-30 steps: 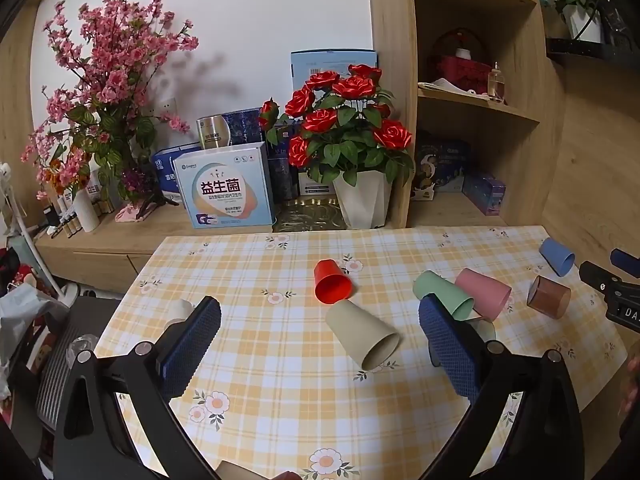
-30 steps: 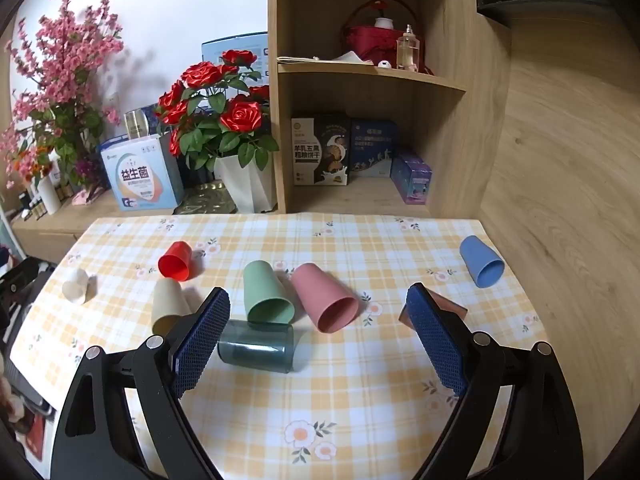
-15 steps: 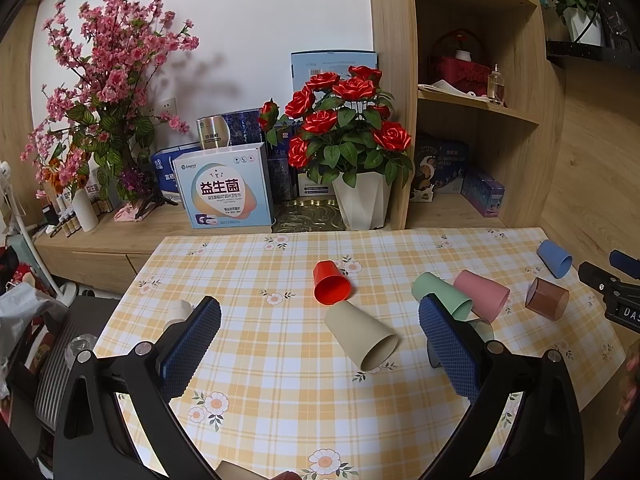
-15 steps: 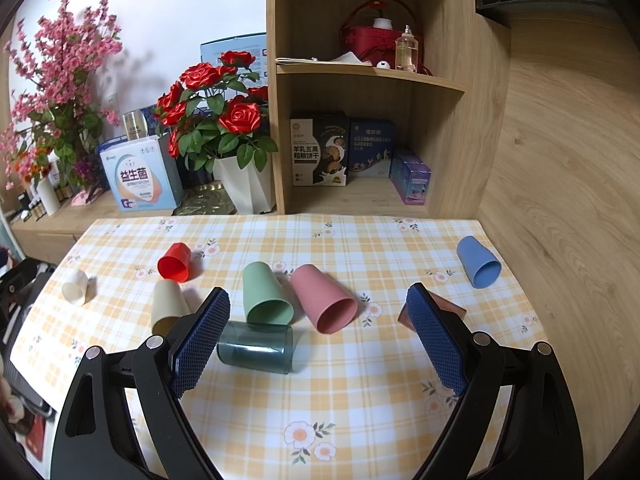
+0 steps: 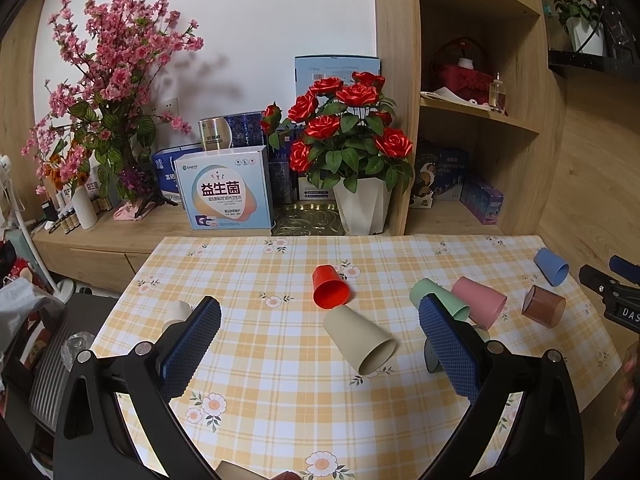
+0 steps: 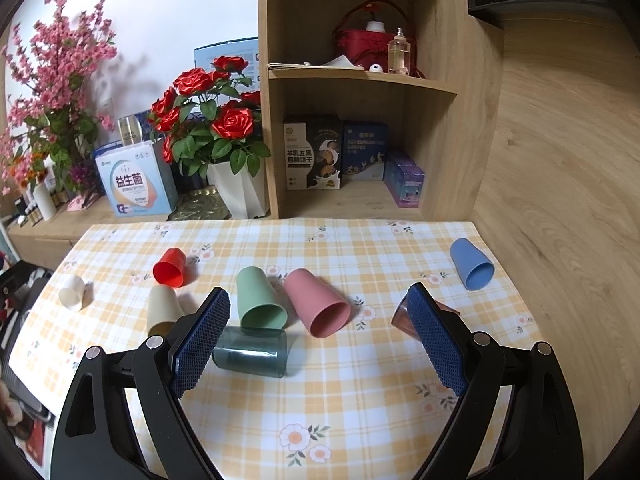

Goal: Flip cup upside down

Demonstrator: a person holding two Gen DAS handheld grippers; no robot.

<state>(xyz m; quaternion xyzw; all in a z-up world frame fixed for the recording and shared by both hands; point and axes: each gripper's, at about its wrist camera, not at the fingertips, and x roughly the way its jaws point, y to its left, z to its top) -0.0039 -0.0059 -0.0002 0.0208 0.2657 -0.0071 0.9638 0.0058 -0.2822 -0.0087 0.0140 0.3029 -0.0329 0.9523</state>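
Observation:
Several cups lie on their sides on the checked tablecloth [image 5: 248,360]: red [image 5: 329,292], beige [image 5: 360,339], green [image 6: 258,298], pink [image 6: 318,302], dark clear [image 6: 251,352], brown [image 5: 544,306], blue [image 6: 471,263] and small white [image 6: 72,292]. My left gripper [image 5: 318,354] is open and empty above the near table, with the beige cup between its fingers' lines. My right gripper [image 6: 318,338] is open and empty, with the pink, green and clear cups ahead of it. The brown cup [image 6: 402,316] is partly hidden behind its right finger.
A white pot of red roses [image 5: 362,208], boxes [image 5: 224,192] and a pink blossom plant [image 5: 112,92] stand on the sideboard behind the table. A wooden shelf unit [image 6: 360,128] rises at the back right. The right gripper's tip shows at the left wrist view's right edge [image 5: 608,284].
Both views have shifted only slightly; the cups sit a little lower and nearer in the left wrist view. Both grippers stay open and no cup has moved.

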